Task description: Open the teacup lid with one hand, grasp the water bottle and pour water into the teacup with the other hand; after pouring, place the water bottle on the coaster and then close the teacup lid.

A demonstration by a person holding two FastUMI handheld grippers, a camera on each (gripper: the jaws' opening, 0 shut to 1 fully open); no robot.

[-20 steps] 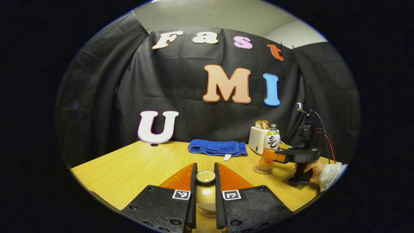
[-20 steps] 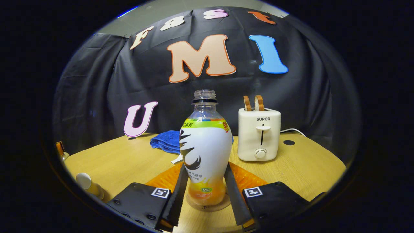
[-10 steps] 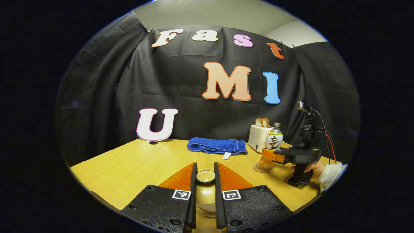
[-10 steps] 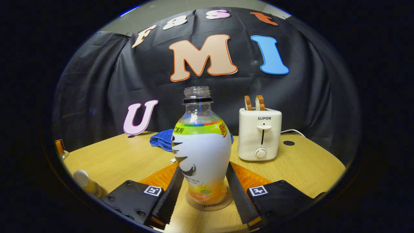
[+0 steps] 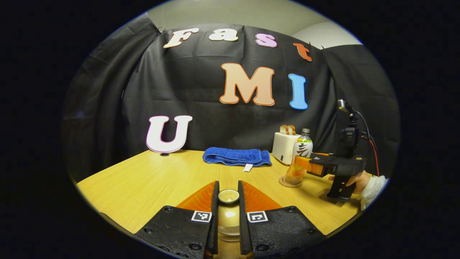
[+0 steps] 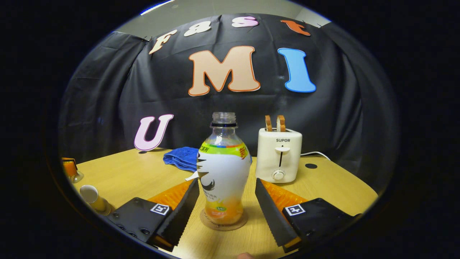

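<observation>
**Bottle on the coaster, lid pinched in the left gripper**

In the left gripper view, the left gripper [image 5: 228,216] has its two fingers drawn narrow on either side of the teacup lid [image 5: 228,196], pressing its knob, with the teacup [image 5: 228,225] below. In the right gripper view, the right gripper [image 6: 227,208] stands wide, its fingers apart from the water bottle [image 6: 223,172] on both sides. The uncapped bottle stands upright on the round coaster [image 6: 223,222]. Farther off on the wooden table [image 6: 334,187] sit a white toaster [image 6: 279,154] holding two slices to the right and a folded blue towel [image 6: 179,158] to the left.
</observation>
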